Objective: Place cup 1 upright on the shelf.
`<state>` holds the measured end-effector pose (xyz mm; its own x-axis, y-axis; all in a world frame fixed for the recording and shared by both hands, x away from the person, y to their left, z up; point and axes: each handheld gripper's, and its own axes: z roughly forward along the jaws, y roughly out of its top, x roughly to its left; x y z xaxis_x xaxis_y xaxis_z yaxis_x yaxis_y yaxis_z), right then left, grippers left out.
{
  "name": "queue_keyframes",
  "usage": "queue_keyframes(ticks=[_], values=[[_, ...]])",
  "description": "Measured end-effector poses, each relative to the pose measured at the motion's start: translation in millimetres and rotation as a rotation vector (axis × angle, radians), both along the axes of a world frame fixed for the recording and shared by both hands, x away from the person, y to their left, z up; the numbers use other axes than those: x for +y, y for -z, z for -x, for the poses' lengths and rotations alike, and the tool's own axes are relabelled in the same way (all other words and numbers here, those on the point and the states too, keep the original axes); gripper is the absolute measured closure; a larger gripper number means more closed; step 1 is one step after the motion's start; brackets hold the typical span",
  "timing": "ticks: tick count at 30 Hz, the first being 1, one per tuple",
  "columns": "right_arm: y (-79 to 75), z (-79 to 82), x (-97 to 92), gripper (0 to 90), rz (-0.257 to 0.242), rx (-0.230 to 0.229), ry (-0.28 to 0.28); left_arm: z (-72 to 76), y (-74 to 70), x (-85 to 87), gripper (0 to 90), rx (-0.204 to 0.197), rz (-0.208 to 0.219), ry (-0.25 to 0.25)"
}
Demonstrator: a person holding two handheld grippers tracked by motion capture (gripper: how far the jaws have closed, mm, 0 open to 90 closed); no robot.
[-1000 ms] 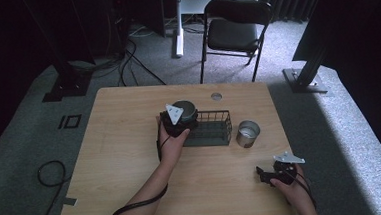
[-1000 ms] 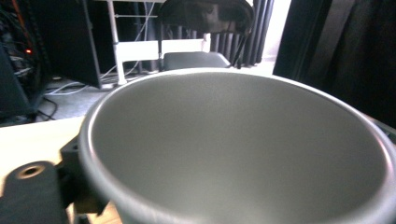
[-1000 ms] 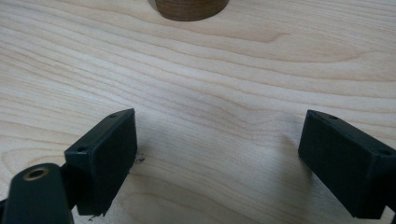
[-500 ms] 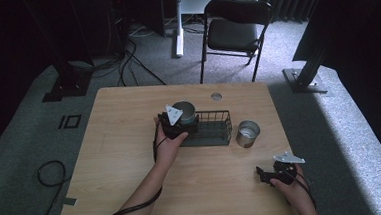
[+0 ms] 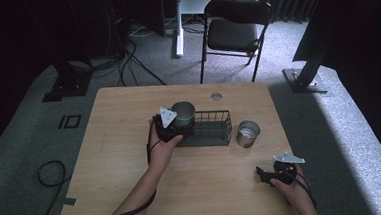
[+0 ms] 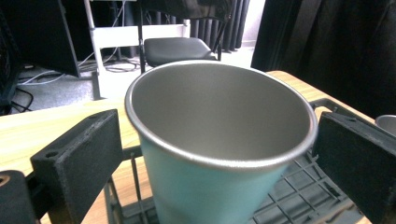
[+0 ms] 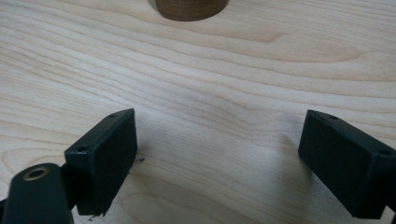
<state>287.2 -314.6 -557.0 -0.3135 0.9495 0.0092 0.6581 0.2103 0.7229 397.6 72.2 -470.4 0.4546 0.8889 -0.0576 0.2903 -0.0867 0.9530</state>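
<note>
Nearest, at the lower right of the high view, the right claw (image 5: 263, 173) sits low on the wooden worktop (image 5: 116, 162), held in a hand at the bottom edge; in the right gripper view its two black jaws stand spread wide with only bare wood grain between them, and the dark foot of a round thing shows at the top edge of that view. Further in, near the centre of the high view, the left claw (image 5: 178, 124) reaches up from a forearm entering at the bottom and meets the teal cup (image 5: 183, 113) at the left end of the black wire basket (image 5: 215, 131). Seen in the left gripper view, the teal cup (image 6: 219, 140) has a silvery inside and rim, tilts a little, and stands between the two jaws over the basket's mesh floor; the jaws lie close on either side of it, but whether they press on it I cannot tell. Just right of the basket a second metal cup (image 5: 248, 133) stands upright on the worktop. Beyond the far edge, at the upper middle of the frame, a black folding chair (image 5: 236, 32) stands on the grey carpet.
</note>
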Motion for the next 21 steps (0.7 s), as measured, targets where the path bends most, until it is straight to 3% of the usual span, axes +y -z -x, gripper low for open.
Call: queue_keyframes(ticks=[7,18,21], values=[[0.0,0.0,0.0,11.3,0.0,0.0,0.0,7.4,-0.5,9.7,2.7,0.015,0.009,0.005],[0.0,-0.1,-0.1,11.3,0.001,-0.001,-0.001,19.6,-5.6,32.7,2.7,0.006,-0.032,0.02],[0.0,0.0,0.1,11.3,-0.001,0.0,0.001,22.5,-4.6,40.8,2.7,0.017,-0.026,0.024]])
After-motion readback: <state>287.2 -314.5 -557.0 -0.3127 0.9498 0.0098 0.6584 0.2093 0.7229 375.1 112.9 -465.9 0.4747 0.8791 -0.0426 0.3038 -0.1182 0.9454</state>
